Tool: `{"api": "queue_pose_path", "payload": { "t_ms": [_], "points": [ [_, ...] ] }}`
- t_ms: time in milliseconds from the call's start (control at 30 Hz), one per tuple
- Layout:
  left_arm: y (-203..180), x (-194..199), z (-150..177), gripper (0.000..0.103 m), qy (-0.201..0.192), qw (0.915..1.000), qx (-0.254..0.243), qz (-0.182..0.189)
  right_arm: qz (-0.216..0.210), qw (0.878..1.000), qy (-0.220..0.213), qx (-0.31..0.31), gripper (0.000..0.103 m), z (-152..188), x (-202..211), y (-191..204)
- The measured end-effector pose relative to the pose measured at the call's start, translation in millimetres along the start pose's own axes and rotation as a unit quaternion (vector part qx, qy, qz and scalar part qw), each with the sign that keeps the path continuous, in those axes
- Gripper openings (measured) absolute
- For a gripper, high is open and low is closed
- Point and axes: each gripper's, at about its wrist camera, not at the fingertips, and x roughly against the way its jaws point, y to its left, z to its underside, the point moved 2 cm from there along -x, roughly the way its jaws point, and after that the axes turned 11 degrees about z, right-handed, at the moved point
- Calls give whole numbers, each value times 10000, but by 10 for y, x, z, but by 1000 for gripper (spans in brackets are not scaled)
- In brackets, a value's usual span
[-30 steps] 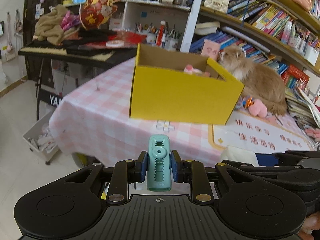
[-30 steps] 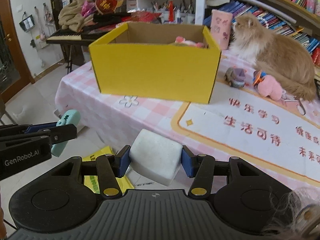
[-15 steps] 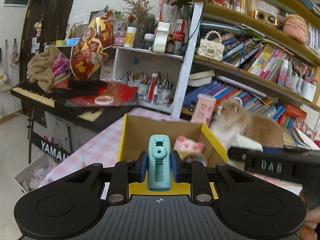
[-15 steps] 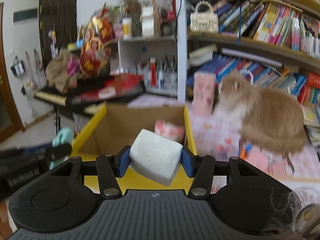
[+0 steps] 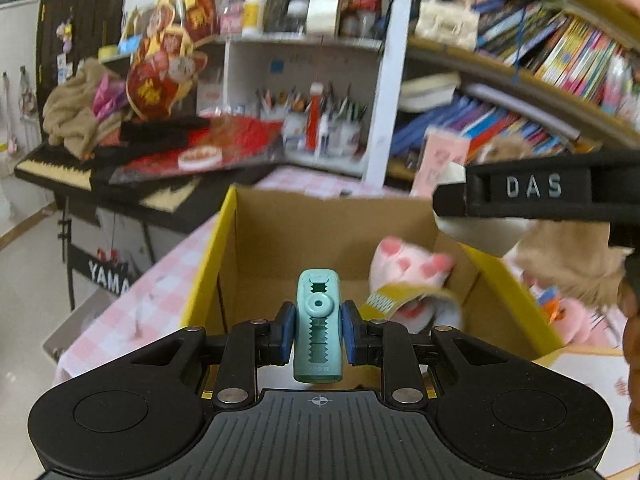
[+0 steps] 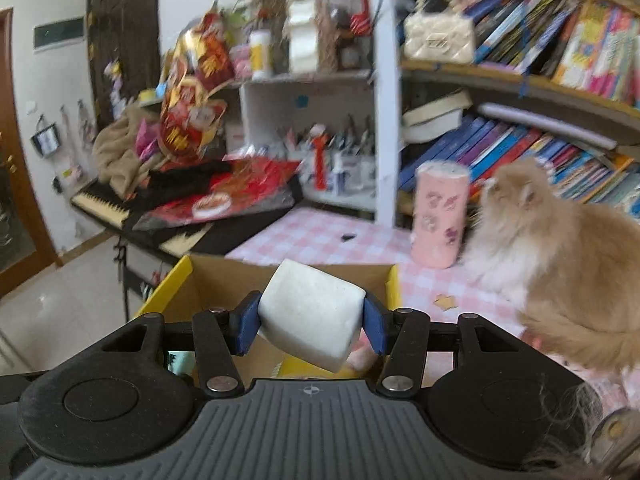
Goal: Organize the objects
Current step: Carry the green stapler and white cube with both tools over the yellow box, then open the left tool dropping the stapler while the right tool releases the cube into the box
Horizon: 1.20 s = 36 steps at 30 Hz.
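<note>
The step in hand looks like dropping both held items into the yellow box (image 5: 516, 280), and it goes best if each pair of fingers is well past the near wall and low inside before letting go, so nothing bounces off the rim. One box stands on the pink-checked counter (image 6: 320, 228), directly ahead of and below both sets of fingers. One cat (image 6: 560, 264) sits on the counter to the right of the right fingers, close beside the box; I would release gently and away from that side.

The right gripper (image 6: 311, 322) pinches one white block (image 6: 312, 316), tilted, above the box's near edge. Let it down corner first into the bare floor ahead of the left fingers. One pink plush toy (image 5: 408, 268) already lies in the box, ahead and right of the left fingers, so avoid stacking on it.

The left gripper (image 5: 317, 334) pinches one teal eraser-like tool (image 5: 318, 328), upright, just over the near wall.
</note>
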Motion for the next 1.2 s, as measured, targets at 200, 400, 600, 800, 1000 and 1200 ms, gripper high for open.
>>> {"api": "queue_pose_path", "payload": {
  "t_ms": [200,400,600,800,1000,1200],
  "points": [
    [25,-199,61,23,353,9991,1,-232,-503,9962,653,289,50,53,-453,151],
    [-3,-320,81,23,517,9981,-129,-324,-728,9893,1053,704,50,130,-750,342],
    [3,-333,64,35,556,9979,-91,-334,-858,9854,1239,788,50,68,-909,445],
    [-10,-301,60,42,482,9982,-88,-354,-917,9794,1458,1055,52,67,-1059,590],
    [-31,-193,12,53,246,9995,-21,-186,-953,9834,1048,1133,73,-2,-914,574],
    [-123,36,-69,71,-281,9991,-255,-171,-765,9914,716,790,73,-72,-638,383]
  ]
}}
